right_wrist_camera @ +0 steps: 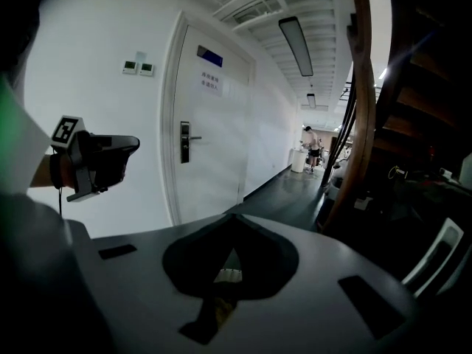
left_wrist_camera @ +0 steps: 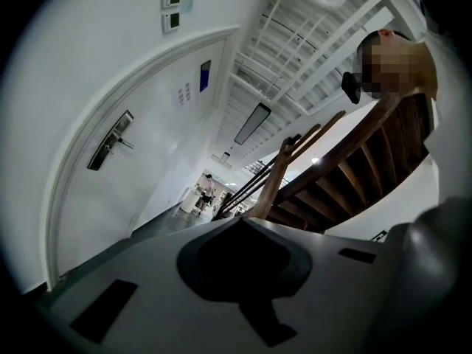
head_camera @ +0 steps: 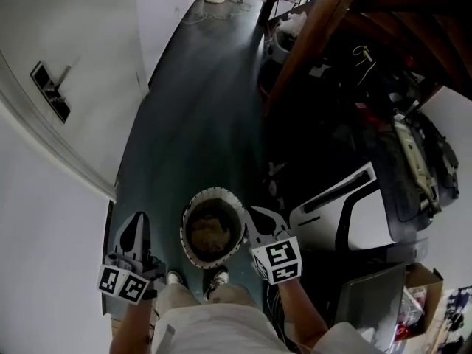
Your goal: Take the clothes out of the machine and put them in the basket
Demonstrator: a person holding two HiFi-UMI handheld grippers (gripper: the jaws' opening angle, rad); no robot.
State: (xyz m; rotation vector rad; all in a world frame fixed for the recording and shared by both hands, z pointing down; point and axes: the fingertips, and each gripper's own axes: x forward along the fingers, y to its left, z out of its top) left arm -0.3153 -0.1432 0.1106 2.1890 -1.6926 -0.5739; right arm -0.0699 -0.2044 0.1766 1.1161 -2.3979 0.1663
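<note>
In the head view a round basket (head_camera: 189, 216) stands on the dark floor just ahead of the person's feet, with tan clothes (head_camera: 214, 231) inside. My left gripper (head_camera: 137, 218) hangs to the basket's left and my right gripper (head_camera: 256, 212) by its right rim. Both sets of jaws meet at their tips with nothing between them. The white machine (head_camera: 369, 227) is to the right of the right gripper. In the right gripper view the right gripper (right_wrist_camera: 234, 217) points down a corridor, and a bit of the basket and cloth shows through its cutout. The left gripper (left_wrist_camera: 240, 221) points along the same corridor.
A white door with a lever handle (head_camera: 50, 91) lines the left wall. A wooden staircase (head_camera: 317, 28) and dark clutter fill the right side. A cardboard box (head_camera: 424, 286) sits at the lower right. A person (right_wrist_camera: 313, 140) stands far down the corridor.
</note>
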